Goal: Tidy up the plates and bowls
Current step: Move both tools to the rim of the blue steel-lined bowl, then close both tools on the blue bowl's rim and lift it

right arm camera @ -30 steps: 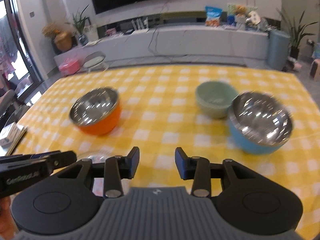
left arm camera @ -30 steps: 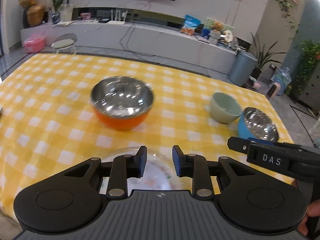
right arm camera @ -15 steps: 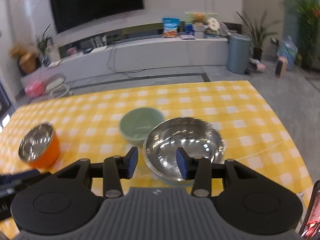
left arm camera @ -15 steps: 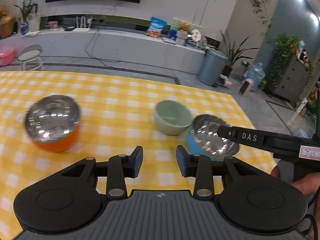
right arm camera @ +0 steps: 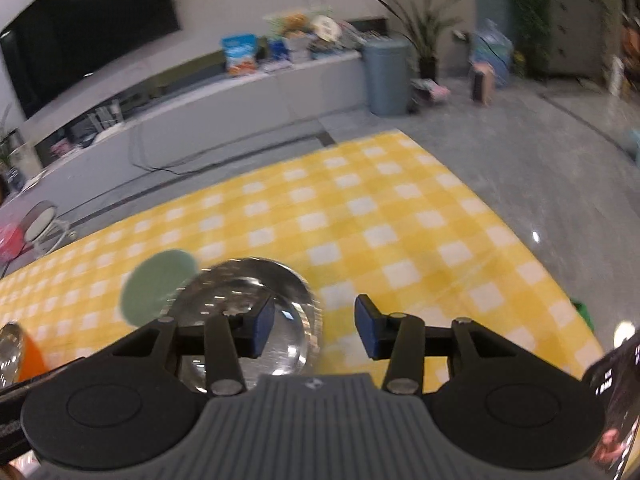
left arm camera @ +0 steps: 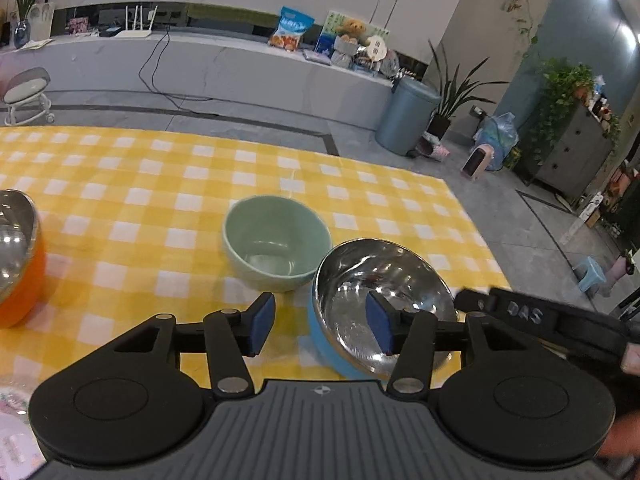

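Steel-lined blue bowl [left arm camera: 378, 308]: near desk's [left arm camera: 168, 184] right edge, rim between left tongs [left arm camera: 320, 330].
Left tongs: just widened, not gripping.
Right tongs [right arm camera: 316, 330]: parted, empty.

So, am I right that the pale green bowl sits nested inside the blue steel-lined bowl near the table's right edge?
Not quite: the pale green bowl is not nested. It stands on the yellow checked tablecloth just beside the blue steel-lined bowl, which is empty, as the left wrist view shows. The blue bowl is indeed near the table's right edge.
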Tool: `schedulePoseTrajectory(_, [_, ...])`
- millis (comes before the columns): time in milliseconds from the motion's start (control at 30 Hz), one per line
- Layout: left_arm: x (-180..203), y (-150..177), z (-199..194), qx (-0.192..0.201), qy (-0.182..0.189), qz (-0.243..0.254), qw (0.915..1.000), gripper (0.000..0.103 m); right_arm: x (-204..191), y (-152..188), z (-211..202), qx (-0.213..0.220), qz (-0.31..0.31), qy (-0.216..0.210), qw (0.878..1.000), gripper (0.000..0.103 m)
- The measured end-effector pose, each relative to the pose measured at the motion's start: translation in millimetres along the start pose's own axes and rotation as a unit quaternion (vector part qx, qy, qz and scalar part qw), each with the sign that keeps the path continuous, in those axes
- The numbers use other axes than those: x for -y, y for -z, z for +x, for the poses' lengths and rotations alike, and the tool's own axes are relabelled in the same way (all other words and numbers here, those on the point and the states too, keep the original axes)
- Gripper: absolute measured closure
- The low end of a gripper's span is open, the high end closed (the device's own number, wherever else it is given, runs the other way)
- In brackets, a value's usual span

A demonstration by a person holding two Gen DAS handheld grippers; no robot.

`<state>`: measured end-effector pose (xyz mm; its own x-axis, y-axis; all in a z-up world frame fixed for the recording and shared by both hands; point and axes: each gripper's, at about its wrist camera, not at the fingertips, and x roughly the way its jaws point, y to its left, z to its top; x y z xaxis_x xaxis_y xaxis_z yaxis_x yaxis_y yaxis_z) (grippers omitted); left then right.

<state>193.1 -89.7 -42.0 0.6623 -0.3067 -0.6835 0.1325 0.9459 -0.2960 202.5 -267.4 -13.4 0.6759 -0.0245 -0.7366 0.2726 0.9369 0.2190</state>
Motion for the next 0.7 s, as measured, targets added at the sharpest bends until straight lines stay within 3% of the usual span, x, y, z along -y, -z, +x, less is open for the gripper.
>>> schedulePoseTrajectory(267, [8.1, 1.0, 31.4, -0.028, -0.007, 0.000, 0.9996, 0.047, 11.8, 5.8, 25.3, -0.051, 0.038, -0.009, 0.998, 0.058])
schedulePoseTrajectory(400, [9.3, 4.0, 36.8, -0.033, -0.013, 0.001, 0.9994, 0.068, 13.1, 8.5, 29.8, -0.061, 0.043, -0.015, 0.997, 0.071])
schedulePoseTrajectory(567, [11.2, 3.5, 37.6, -0.033, -0.022, 0.005, 0.9992, 0.088, 11.5, 10.1, 30.7, -0.066, 0.046, -0.032, 0.996, 0.088])
schedulePoseTrajectory(600, [11.3, 2.8, 37.3, -0.033, -0.025, 0.006, 0.9991, 0.091, 9.8, 10.5, 29.6, -0.067, 0.046, -0.036, 0.996, 0.093])
schedulePoseTrajectory(700, [10.3, 1.1, 36.1, -0.037, -0.024, 0.004, 0.9990, 0.093, 7.3, 11.6, 28.5, -0.066, 0.038, -0.032, 0.997, 0.094])
